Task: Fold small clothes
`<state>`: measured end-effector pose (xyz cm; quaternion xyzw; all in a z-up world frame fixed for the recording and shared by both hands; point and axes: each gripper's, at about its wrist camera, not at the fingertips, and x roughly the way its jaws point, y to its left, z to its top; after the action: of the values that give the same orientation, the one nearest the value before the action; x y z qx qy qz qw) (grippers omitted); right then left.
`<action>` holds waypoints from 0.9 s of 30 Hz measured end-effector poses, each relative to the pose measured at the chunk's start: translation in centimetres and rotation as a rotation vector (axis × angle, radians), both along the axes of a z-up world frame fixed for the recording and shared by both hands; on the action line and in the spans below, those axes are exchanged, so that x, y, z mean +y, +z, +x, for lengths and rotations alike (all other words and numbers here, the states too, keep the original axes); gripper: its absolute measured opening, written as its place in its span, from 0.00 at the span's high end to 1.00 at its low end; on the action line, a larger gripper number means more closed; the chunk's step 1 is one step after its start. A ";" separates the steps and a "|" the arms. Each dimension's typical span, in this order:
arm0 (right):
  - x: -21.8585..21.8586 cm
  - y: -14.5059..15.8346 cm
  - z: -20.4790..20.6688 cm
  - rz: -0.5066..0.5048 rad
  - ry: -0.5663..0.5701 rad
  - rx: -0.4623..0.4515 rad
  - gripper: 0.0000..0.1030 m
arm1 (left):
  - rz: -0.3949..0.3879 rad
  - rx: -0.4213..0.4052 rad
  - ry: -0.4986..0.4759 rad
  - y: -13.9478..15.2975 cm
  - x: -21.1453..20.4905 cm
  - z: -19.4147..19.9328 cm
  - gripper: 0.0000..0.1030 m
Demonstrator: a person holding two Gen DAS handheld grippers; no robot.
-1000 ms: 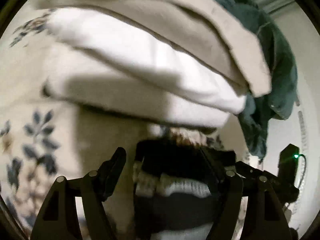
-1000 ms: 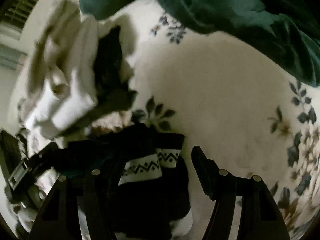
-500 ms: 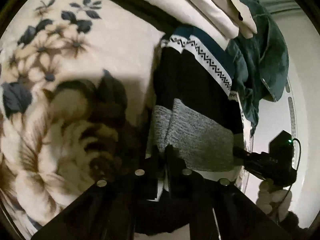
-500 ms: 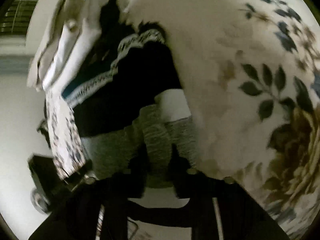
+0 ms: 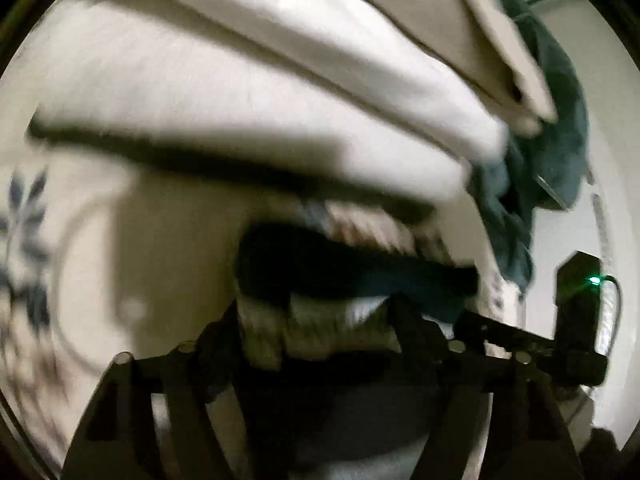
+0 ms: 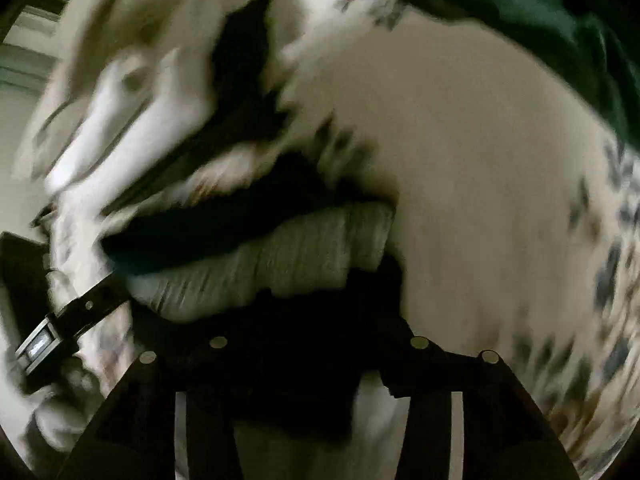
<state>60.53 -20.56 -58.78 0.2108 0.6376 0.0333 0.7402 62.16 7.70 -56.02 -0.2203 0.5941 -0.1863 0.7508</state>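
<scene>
A small dark knit garment with a grey band lies folded over on the floral bedspread. My left gripper is open, its fingers either side of the folded garment. My right gripper is open too, fingers spread around the garment's other end. Just beyond lies a stack of folded white and beige clothes. Both views are blurred by motion.
A dark teal garment lies heaped at the far side of the bed. The other gripper's black body with a green light shows at right in the left wrist view. A pale wall lies past the bed edge.
Both grippers were shut on the garment's grey end, pulled back from the stack. Now they have carried it forward over itself toward the stack and opened.
</scene>
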 end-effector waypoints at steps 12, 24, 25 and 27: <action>-1.6 2.6 -2.7 -0.097 -0.121 -0.087 0.86 | 0.006 -0.026 -0.066 0.1 -1.1 1.2 0.89; -3.7 3.9 -13.2 0.153 -0.052 0.100 0.59 | -0.149 0.055 0.049 2.6 5.1 -14.6 0.43; -3.5 3.1 -14.8 0.183 -0.051 0.133 0.59 | -0.148 0.069 0.059 2.0 4.8 -15.7 0.44; -2.9 1.4 -16.7 0.223 -0.045 0.173 0.59 | -0.164 0.113 0.104 0.5 5.0 -17.8 0.45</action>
<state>43.81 -23.42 -57.40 0.3079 0.6864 0.0692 0.6551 44.31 12.71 -55.57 -0.3217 0.6059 -0.1822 0.7044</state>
